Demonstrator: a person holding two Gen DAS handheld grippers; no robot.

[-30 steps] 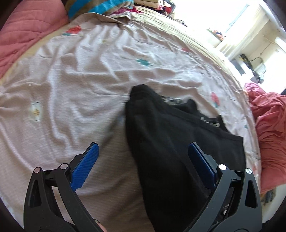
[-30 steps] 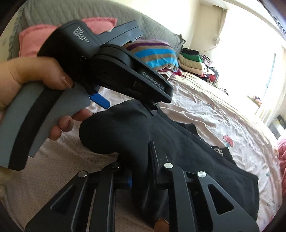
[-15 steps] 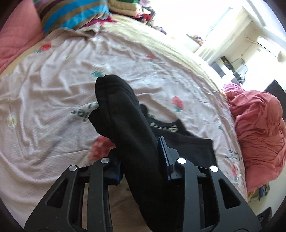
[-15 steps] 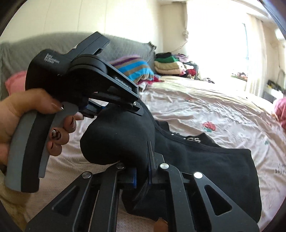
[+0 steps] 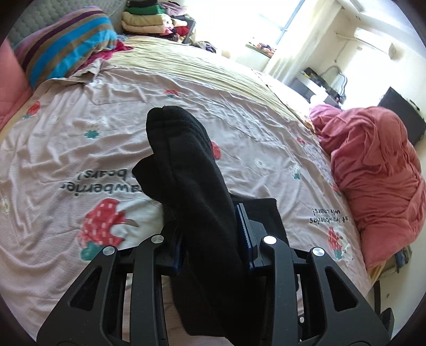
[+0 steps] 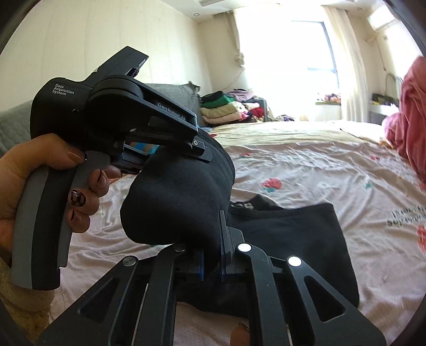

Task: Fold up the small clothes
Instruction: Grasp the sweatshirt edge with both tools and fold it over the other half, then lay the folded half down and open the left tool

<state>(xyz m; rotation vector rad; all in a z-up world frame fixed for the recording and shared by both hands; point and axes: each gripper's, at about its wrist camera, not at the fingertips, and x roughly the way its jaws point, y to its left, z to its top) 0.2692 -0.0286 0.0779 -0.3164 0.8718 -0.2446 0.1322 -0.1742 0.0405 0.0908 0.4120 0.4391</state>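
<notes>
A black garment (image 5: 191, 170) is lifted off the bed, bunched into a thick roll. My left gripper (image 5: 211, 237) is shut on it, the blue pads pressing both sides of the fabric. In the right wrist view the same black garment (image 6: 181, 197) bulges between the two tools, and its lower part (image 6: 298, 234) hangs down to the sheet. My right gripper (image 6: 211, 252) is shut on the cloth's edge. The left gripper (image 6: 197, 149), held by a hand (image 6: 16, 186), clamps the garment from above.
The bed (image 5: 80, 127) has a pink sheet with strawberry prints. A red quilt (image 5: 372, 170) is heaped at the right edge. A striped blanket (image 5: 61, 45) and a stack of folded clothes (image 5: 149, 18) sit at the far end. A pink pillow (image 5: 10, 87) lies at the left.
The left gripper went from wide open over the garment to shut on it. Both grippers lifted the black cloth off the sheet and carried it across the bed.
</notes>
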